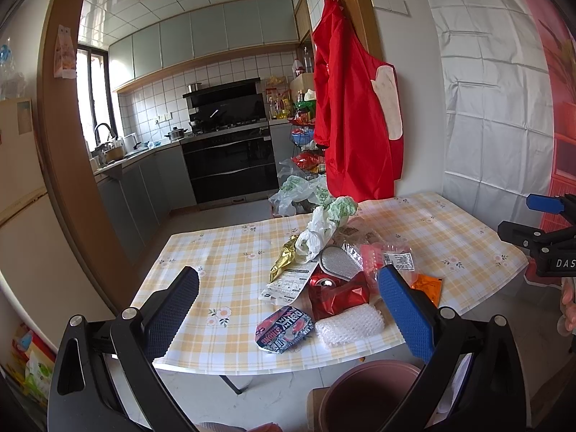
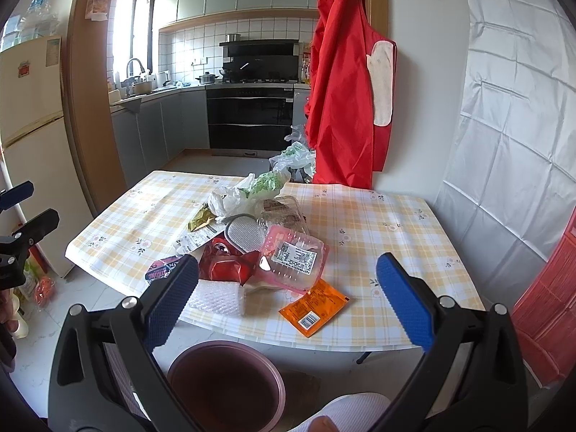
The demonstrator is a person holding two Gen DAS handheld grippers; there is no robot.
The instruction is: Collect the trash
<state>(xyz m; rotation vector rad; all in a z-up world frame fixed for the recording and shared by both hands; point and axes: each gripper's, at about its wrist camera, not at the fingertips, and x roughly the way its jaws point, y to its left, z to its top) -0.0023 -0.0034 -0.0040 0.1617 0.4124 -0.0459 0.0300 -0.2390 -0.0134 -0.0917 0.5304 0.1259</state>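
In the left wrist view, the left hand-held gripper [image 1: 288,306] hangs wide apart and empty above the near edge of the checked tabletop [image 1: 223,252], where a trash pile [image 1: 324,270] lies beside a bubble wrap piece [image 1: 351,324]. In the right wrist view, the right hand-held gripper [image 2: 288,295] is likewise spread wide and empty, with an orange sachet [image 2: 312,306] on the tabletop near the edge and a brown bin [image 2: 226,385] on the floor below.

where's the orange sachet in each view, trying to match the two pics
Left wrist: the orange sachet lies right of centre, mostly hidden behind the left gripper's blue right finger, near the table's front edge.
Right wrist: it lies in full view at lower centre, barcode end toward the camera, between the two fingers.
Shared landmark: the crushed red can, to the sachet's left in both views.
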